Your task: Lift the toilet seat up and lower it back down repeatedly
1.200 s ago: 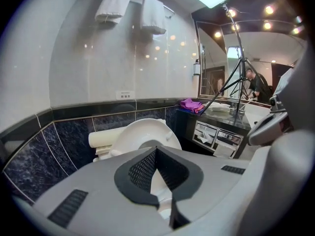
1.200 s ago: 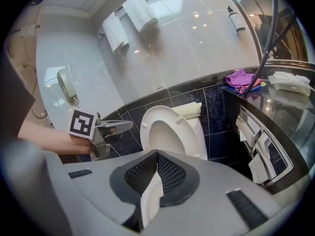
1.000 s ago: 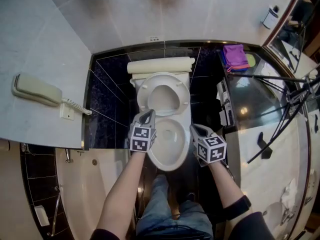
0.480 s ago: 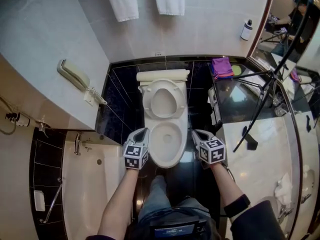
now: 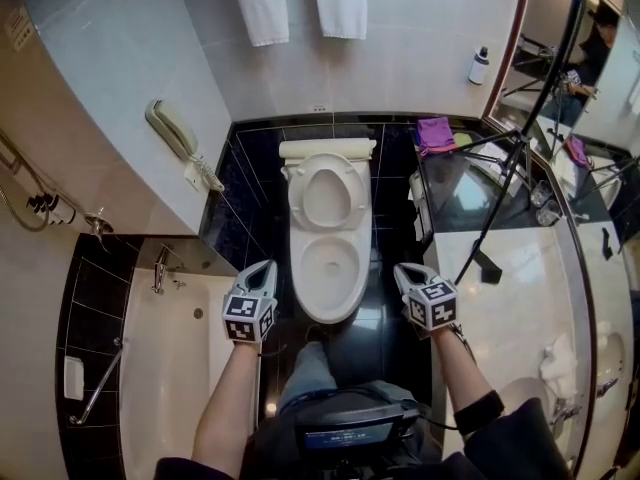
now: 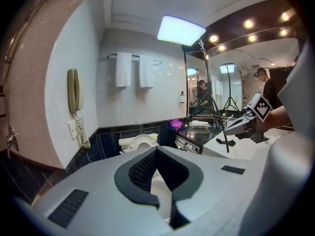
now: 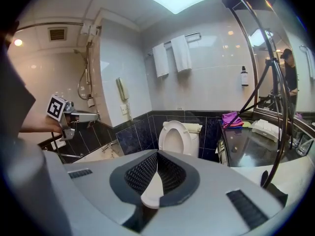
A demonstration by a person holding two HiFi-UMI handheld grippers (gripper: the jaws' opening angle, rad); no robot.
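The white toilet stands against the back wall with its seat (image 5: 327,190) raised and leaning on the tank, and the bowl (image 5: 329,266) is open below it. My left gripper (image 5: 265,268) hangs left of the bowl over the dark floor, shut and empty. Shut and empty too, my right gripper (image 5: 403,271) is right of the bowl. Neither touches the toilet. The left gripper view has the raised seat (image 6: 140,142) far ahead beyond the closed left gripper (image 6: 156,151). In the right gripper view the seat (image 7: 173,135) stands upright past the closed right gripper (image 7: 157,154).
A bathtub (image 5: 170,368) lies at the left with a wall phone (image 5: 172,130) above it. Two white towels (image 5: 300,3) hang behind the toilet. The counter (image 5: 510,298) at the right carries a purple cloth (image 5: 434,133), and a black tripod (image 5: 510,168) stands over it.
Both grippers have drawn back from the bowl's rim toward the person and spread apart. The view has pulled back and up. The seat stays raised.
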